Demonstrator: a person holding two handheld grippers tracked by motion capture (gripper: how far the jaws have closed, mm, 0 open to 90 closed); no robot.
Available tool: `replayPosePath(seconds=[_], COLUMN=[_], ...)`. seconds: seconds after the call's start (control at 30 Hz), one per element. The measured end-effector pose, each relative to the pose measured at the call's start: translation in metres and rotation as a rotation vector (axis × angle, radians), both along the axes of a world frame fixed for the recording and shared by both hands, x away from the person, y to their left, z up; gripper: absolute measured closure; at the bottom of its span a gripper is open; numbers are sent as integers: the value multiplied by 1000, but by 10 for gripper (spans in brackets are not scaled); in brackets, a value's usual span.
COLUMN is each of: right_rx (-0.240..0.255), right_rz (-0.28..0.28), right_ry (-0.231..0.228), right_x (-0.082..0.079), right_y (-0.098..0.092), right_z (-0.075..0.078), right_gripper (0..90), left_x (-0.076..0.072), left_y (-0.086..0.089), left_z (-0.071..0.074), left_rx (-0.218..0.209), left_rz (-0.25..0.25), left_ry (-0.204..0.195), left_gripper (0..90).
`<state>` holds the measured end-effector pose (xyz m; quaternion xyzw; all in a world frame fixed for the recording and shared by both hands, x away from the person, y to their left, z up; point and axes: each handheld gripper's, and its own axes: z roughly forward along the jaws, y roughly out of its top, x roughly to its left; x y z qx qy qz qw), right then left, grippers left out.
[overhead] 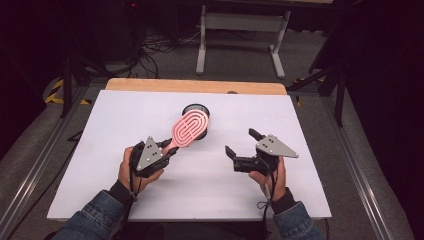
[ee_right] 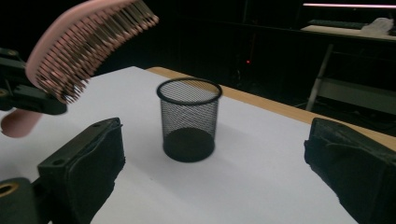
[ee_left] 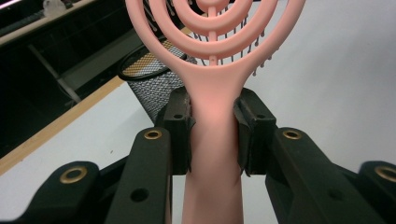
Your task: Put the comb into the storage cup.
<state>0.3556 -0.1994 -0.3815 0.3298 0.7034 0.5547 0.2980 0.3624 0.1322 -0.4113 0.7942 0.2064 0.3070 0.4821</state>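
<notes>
The left tongs (ee_left: 212, 135) clamp the handle of the pink hairbrush (overhead: 189, 128); the left gripper view shows both pads pressed flat against the handle's sides, a contact the high view does not resolve. From that grip the brush head rises forward and away from the person, with its ringed back up in the high view. The right gripper view supplies what the other two lack: the bristles point down and toward the black mesh cup (ee_right: 189, 119), and the head hangs above and to one side of the cup, clear of its rim. In the high view the head overlaps the cup, so that gap cannot be read there.

The right tongs (overhead: 243, 142) stand wide open and hold nothing. They point toward the cup, which stands upright on the white worktop (overhead: 300, 125) beyond them, framed between the two jaws in the right gripper view.

Both hands grip their tools from below, with forearms in denim sleeves (overhead: 95, 217) entering at the near edge. The right hand (overhead: 270, 177) is well apart from the left hand (overhead: 131, 172).
</notes>
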Motion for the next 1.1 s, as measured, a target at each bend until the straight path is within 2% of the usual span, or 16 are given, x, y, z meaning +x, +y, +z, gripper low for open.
replayPosePath(seconds=[0.13, 0.17, 0.2, 0.23, 0.3, 0.4, 0.5, 0.67, 0.73, 0.97, 1.03, 1.07, 1.1], right_rx=[0, 0, 17, 7, 30, 38, 85, 98, 128, 171, 187, 191, 194], right_rz=[49, 49, 95, 99, 126, 130, 134, 130, 131, 119, 126, 125, 130], right_ry=[20, 20, 38, 44, 57, 61, 83, 97, 106, 130, 136, 134, 134], right_x=[4, 4, 5, 6, 6, 7, 9, 11, 14, 18, 18, 18, 18], right_y=[25, 25, 35, 41, 49, 57, 67, 73, 75, 74, 73, 73, 73], right_z=[1, 1, 1, 2, 3, 6, 8, 6, 2, -2, -3, -4, -4], right_gripper=[37, 37, 38, 38, 38, 38, 38, 39, 43, 68, 129, 163, 163], left_x=[-1, -1, -1, -1, -2, -3, -6, -9, -11, -16, -17, -18, -18], left_y=[-4, -4, -6, -7, -8, -12, -17, -22, -26, -33, -35, -38, -38], left_z=[-3, -3, -5, -6, -6, -8, -10, -12, -14, -16, -17, -18, -18], left_rx=[-34, -34, -44, -43, -46, -46, -42, -31, -18, -6, 2, 20, 20], left_rz=[15, 15, 19, 20, 18, 20, 17, 5, -5, -24, -29, -34, -34], left_ry=[-9, -9, -12, -18, -19, -20, -34, -45, -51, -65, -66, -66, -66], left_gripper=[700, 700, 700, 700, 701, 700, 700, 701, 701, 700, 701, 700, 700])
